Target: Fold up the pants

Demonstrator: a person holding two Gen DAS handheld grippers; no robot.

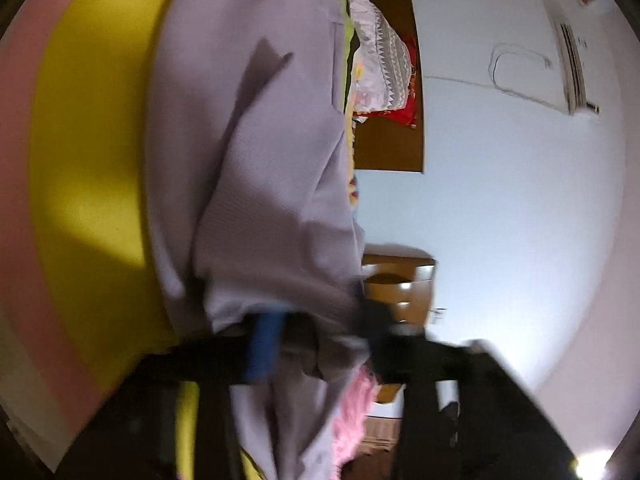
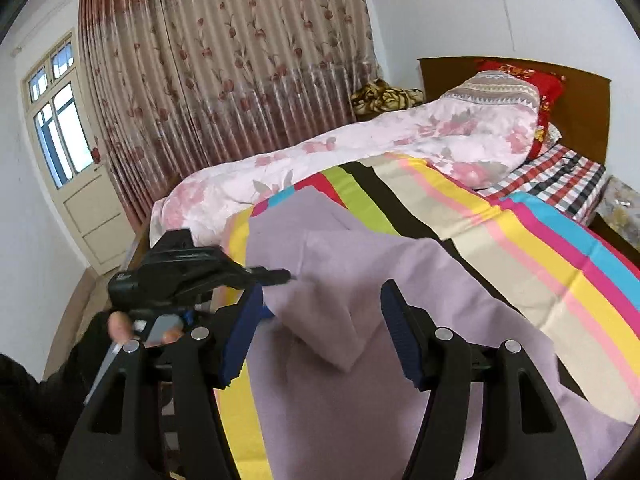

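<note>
Striped bedspread (image 2: 500,240), lilac pants (image 2: 360,280) lengthwise, left gripper (image 1: 320,332) clamping them, right gripper (image 2: 322,332) wide apart.

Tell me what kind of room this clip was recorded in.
A home bedroom, most likely: a bed with a wooden headboard, a floral quilt piled on it, and a long floral curtain beside a door.

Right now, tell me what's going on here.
A person is folding lilac fabric pants on a striped multicoloured bedsheet. The left gripper appears shut on the pants' edge, lifting a fold, though that view is blurred. The right gripper is open above the cloth, gripping nothing.
</note>
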